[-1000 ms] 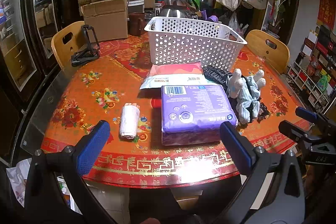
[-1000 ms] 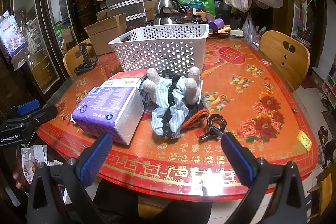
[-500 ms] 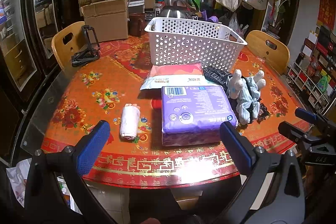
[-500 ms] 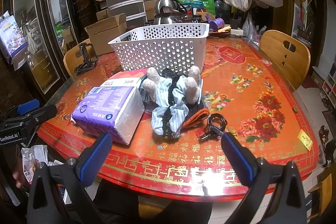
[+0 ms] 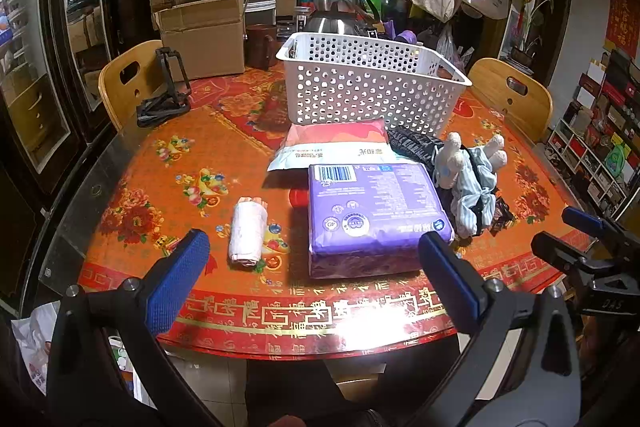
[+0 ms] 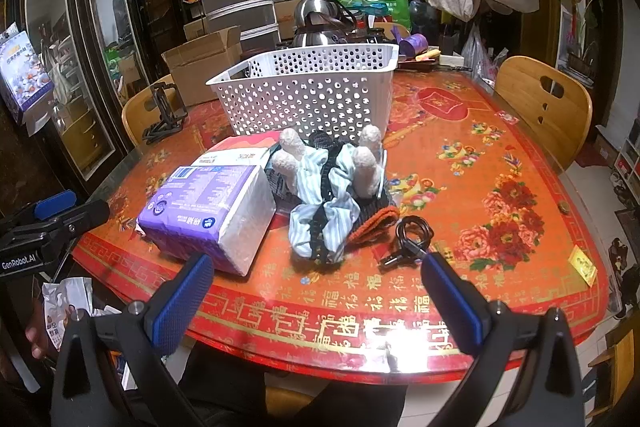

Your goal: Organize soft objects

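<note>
Both the left gripper (image 5: 312, 279) and right gripper (image 6: 316, 297) gaped wide, empty. The purple tissue pack (image 5: 374, 213), near the table edge, looked light and squashy; its long sides seemed best to pinch.

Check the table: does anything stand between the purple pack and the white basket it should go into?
Yes. A pink-and-white pack lies flat on the table between the purple pack and the basket, just before the basket's near wall. It lies low, so a lifted pack should pass over it.
</note>
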`<state>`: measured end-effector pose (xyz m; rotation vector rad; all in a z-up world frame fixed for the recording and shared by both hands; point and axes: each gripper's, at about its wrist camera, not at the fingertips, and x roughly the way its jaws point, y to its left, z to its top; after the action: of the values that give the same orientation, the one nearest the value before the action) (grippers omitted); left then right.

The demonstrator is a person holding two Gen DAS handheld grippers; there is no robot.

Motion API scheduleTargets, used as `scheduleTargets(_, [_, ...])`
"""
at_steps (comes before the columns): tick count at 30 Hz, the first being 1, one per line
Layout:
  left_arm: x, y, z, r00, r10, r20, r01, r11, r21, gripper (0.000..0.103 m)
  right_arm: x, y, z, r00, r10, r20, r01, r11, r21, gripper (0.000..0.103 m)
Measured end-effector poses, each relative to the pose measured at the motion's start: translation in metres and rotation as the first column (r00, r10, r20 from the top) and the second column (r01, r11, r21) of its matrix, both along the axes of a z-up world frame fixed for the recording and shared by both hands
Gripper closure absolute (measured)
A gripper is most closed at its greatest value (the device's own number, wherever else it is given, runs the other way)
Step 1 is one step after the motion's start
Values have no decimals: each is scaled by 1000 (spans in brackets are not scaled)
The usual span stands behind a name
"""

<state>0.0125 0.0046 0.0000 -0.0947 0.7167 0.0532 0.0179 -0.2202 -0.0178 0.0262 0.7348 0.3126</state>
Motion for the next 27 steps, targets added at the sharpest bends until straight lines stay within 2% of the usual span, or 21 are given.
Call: scheduleTargets(27, [1,0,0,1000,-1,1,1,1000,0,0,0,0,-3,1000,1,-5,-1,1000,0,0])
